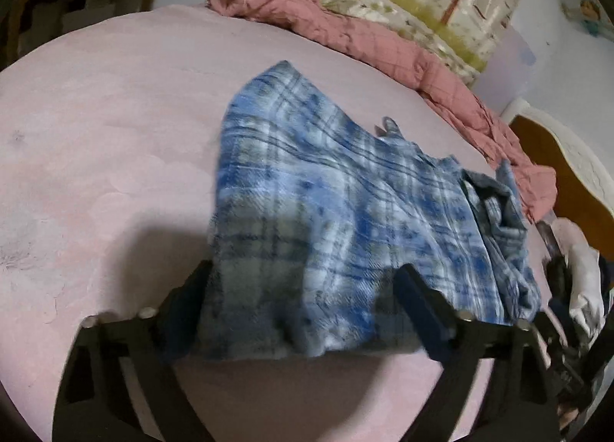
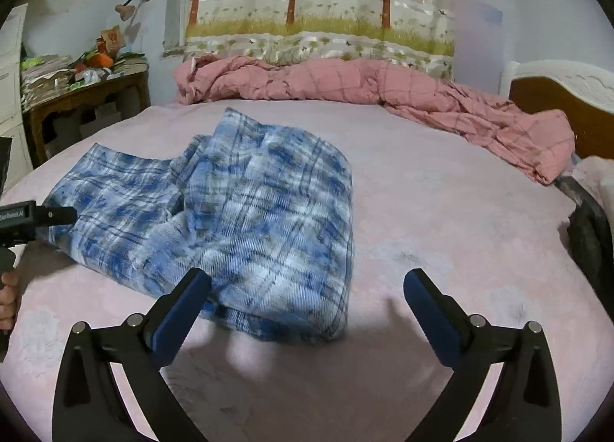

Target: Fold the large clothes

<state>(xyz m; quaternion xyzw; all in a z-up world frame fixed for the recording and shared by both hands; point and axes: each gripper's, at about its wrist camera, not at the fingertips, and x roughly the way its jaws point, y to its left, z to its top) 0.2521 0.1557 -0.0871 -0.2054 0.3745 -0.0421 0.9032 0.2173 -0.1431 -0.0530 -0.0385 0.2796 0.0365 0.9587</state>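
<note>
Both pairs of jaws stand apart: the right gripper point(image 2: 307, 288) is spread wide over the near edge of the bed point(image 2: 441, 192), with only the near corner of the blue plaid garment point(image 2: 245, 211) reaching in beside its left finger and bare sheet under the rest of the gap; the left gripper point(image 1: 303, 288) is also parted, with the near hem of the blue plaid garment point(image 1: 326, 211) lying between its fingers, though blur hides whether the pads press on it. The pink bed carries everything, and the garment lies partly folded on its middle, nearer the front edge. Along the far edge a rumpled pink quilt point(image 2: 345, 85) runs from the left end to the right corner, well apart from the garment. Behind it hangs a shiny curtain point(image 2: 318, 0) printed with trees. A wooden headboard point(image 2: 556, 96) rises at the right edge, and a cluttered wooden side table point(image 2: 88, 96) stands off the far left corner. In the right wrist view the left gripper's dark body comes in from the left edge, touching the garment's left end, with a hand point(image 2: 7, 300) on its grip.
</note>
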